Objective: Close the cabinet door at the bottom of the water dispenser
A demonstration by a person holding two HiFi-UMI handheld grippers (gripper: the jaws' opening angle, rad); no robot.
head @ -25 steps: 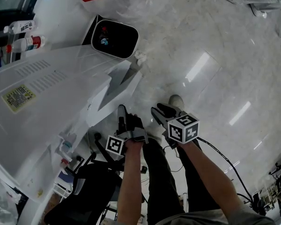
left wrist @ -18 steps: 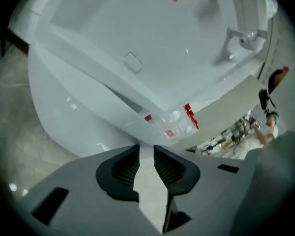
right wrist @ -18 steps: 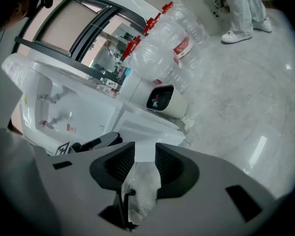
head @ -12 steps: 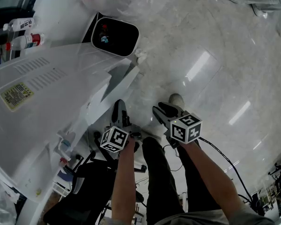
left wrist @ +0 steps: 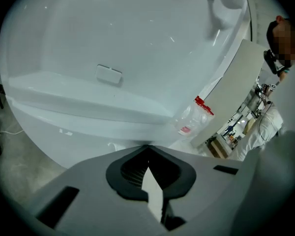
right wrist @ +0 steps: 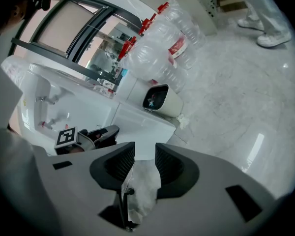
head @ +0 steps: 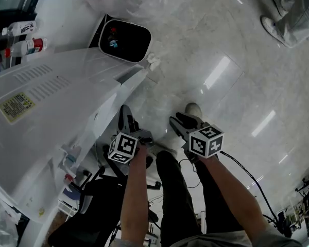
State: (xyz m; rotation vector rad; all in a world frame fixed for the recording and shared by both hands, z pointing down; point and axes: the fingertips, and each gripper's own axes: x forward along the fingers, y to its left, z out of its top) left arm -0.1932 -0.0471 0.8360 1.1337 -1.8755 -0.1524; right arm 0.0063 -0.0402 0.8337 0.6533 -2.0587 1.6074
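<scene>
On the water dispenser (head: 51, 102) at our left, the bottom cabinet door (head: 126, 84) looks almost shut, so our left gripper (head: 124, 116), jaws clenched on nothing beside it, may skid off its slick face; our right gripper (head: 179, 123) hangs released.

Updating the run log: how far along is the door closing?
Done: cabinet door sits nearly flush with the water dispenser. In hand: left gripper, jaws together, against its face. Left: closing the last slim gap, it seems. Right gripper hangs open, empty.
</scene>
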